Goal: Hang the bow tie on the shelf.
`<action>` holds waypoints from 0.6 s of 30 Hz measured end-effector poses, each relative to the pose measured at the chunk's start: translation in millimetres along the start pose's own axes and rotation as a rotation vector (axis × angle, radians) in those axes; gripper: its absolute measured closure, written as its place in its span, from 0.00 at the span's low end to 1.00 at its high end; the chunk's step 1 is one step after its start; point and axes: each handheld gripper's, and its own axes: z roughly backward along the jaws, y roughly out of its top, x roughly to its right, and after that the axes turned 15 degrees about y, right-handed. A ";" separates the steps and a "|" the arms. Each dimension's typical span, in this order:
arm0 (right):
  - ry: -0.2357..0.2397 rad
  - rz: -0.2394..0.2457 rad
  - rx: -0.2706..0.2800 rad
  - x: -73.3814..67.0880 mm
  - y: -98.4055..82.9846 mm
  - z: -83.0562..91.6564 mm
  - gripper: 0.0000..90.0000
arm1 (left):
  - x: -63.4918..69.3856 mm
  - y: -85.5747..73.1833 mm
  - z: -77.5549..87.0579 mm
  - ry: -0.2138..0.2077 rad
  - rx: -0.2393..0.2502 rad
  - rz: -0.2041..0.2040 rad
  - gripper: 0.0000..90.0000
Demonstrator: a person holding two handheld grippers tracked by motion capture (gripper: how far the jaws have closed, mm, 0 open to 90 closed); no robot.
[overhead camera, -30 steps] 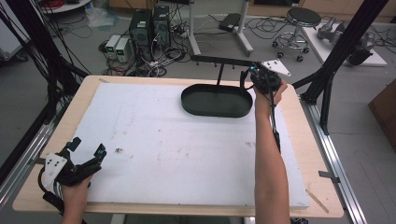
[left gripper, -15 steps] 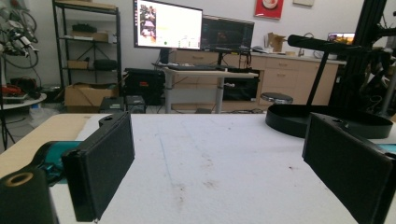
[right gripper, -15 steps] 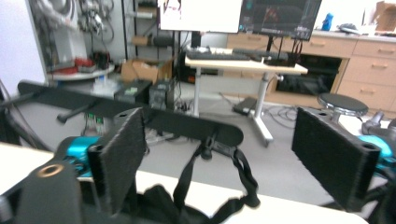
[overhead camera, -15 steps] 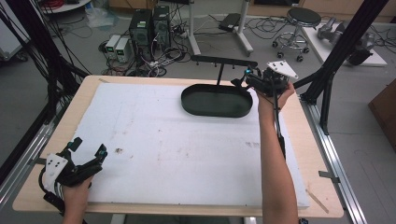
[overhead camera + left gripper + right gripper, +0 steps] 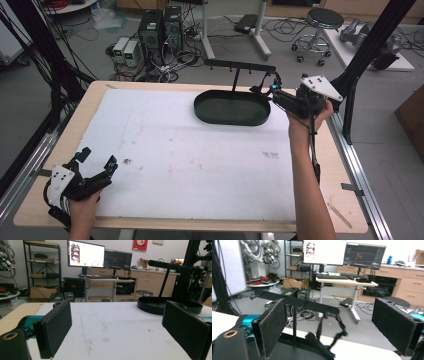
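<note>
Stand (image 5: 235, 107): matt black metal tray and rail. Strap (image 5: 338, 326): black woven cloth. Table (image 5: 87, 107): pale wood rim under a matt white sheet (image 5: 200, 160), scuffed and stained. Right claw (image 5: 332, 327) pads: rough black foam.

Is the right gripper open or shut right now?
Open. The right gripper has just been opening; its jaws stand wide apart with nothing pressed between them, facing the black stand's crossbar and a hanging strap.

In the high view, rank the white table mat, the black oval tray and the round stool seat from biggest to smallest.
1. White table mat, by far the largest.
2. Black oval tray.
3. Round stool seat, smallest as it looks, though it stands farther from the camera on the floor, so its true size against the tray is unsure.
</note>
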 end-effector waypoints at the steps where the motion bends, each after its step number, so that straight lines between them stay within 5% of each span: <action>1: -0.003 -0.007 -0.003 -1.1 0.0 6.5 0.13 | 0.1 0.4 0.1 -0.001 0.001 -0.001 0.11; 10: -0.001 0.023 0.058 -11.0 -5.0 62.1 0.13 | 0.1 2.3 2.4 -0.003 0.004 -0.003 0.11; 18: -0.007 0.037 0.097 -19.1 -32.4 98.5 0.13 | -3.6 5.1 4.8 0.004 0.014 -0.003 0.11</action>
